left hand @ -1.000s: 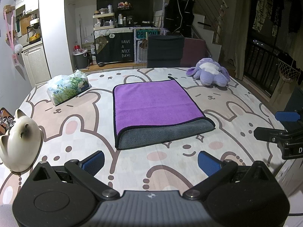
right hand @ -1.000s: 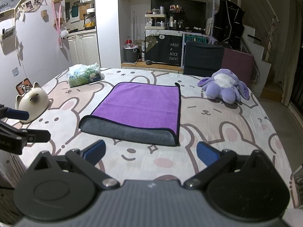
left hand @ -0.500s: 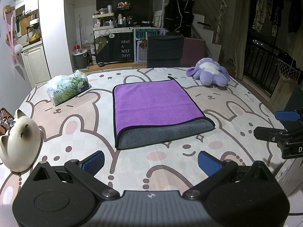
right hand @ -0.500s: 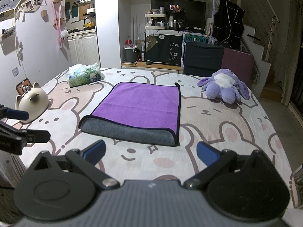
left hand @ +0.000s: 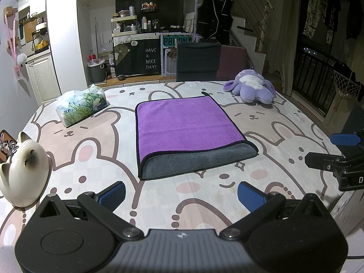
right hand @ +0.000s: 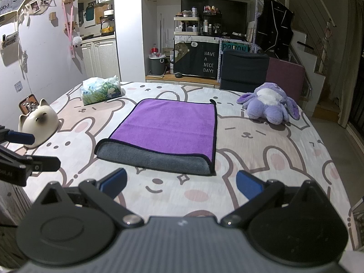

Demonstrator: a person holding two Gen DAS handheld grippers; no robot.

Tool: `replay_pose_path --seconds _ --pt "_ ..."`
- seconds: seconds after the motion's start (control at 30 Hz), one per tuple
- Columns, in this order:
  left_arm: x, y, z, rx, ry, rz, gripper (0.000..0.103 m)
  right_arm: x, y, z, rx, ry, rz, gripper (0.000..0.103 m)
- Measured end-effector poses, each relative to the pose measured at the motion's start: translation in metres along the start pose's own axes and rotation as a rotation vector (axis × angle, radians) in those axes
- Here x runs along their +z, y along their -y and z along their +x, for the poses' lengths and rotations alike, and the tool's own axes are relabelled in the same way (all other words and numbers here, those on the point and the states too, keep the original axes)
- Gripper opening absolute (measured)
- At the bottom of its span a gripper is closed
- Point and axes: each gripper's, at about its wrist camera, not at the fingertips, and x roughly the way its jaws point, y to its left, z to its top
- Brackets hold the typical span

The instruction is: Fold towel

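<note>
A purple towel [left hand: 186, 122] with a grey underside and black trim lies folded flat on the bunny-print table; it also shows in the right wrist view [right hand: 166, 129]. Its rolled grey fold edge faces me. My left gripper [left hand: 180, 194] is open and empty, held back from the towel's near edge. My right gripper [right hand: 180, 185] is open and empty, also short of the near edge. Each gripper shows at the side of the other's view: the right gripper [left hand: 336, 157] and the left gripper [right hand: 22, 150].
A tissue pack [left hand: 82, 105] lies at the far left. A white cat figurine [left hand: 22, 168] stands at the left edge. A purple plush toy [left hand: 252, 87] sits at the far right. A dark chair [left hand: 198, 61] stands behind the table.
</note>
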Motion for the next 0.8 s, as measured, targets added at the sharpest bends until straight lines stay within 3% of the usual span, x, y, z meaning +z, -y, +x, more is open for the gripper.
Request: replay_pose_path --seconds 0.8 --pt "0.0000 0.0001 0.0000 0.000 0.000 0.001 0.103 -0.0005 0.0010 -0.0024 0.001 -0.002 -0.001 0.103"
